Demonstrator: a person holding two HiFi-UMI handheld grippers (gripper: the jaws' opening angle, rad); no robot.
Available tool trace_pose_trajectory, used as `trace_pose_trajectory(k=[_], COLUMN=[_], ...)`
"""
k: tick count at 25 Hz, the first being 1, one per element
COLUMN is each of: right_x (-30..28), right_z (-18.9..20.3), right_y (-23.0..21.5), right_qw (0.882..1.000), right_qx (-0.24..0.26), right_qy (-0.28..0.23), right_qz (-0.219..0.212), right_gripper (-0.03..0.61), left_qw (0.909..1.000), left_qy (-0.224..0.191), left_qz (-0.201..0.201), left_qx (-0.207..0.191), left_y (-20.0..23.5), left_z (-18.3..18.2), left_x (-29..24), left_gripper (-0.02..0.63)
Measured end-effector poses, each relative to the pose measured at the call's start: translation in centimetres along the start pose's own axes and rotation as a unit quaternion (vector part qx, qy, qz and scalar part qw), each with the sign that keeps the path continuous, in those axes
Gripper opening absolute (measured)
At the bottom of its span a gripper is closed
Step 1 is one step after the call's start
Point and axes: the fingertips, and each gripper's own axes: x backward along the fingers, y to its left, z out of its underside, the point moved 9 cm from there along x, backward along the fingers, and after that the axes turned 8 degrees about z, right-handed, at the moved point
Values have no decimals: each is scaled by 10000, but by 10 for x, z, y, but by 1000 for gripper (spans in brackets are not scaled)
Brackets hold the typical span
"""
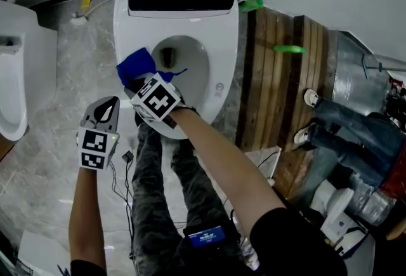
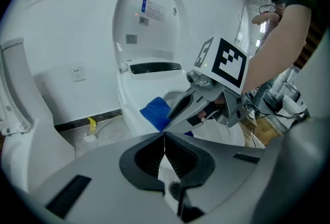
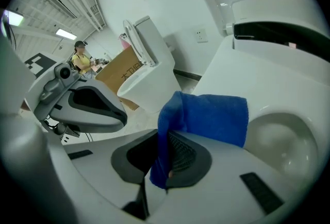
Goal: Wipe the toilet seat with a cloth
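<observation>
A white toilet stands with its lid up, and its seat rings the bowl. A blue cloth lies on the seat's left front rim, with my right gripper shut on it. In the right gripper view the blue cloth hangs folded out of the closed jaws over the toilet seat. My left gripper hovers to the left of the bowl, shut and empty. The left gripper view shows the blue cloth and my right gripper on the seat.
A second white toilet stands at the left. Right of the toilet runs a wooden slatted panel, and a person's legs and shoes are further right. A cable trails on the marble floor by my legs.
</observation>
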Motion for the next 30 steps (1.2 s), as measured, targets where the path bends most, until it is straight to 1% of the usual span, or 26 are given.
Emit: trace_pose_trajectory(k=[12, 17, 24, 27, 30], right_x=[26, 39, 63, 75, 89], right_z=[88, 125, 172, 190, 211], right_y=[44, 58, 60, 60, 57], right_qw=[9988, 9984, 9982, 9978, 9975], right_qx=[242, 186, 140, 30, -17], right_qy=[388, 447, 530, 559, 634], right_qz=[-202, -293, -249, -344, -325], right_gripper=[44, 44, 44, 44, 44], left_qw=[10000, 10000, 9999, 9999, 9997], left_qy=[48, 63, 84, 111, 146], left_qz=[-39, -22, 35, 57, 98], left_qx=[62, 46, -74, -118, -170], left_y=[-65, -92, -129, -144, -162], left_z=[29, 35, 38, 39, 39], left_x=[-3, -8, -19, -25, -30], left_gripper=[12, 12, 12, 12, 12])
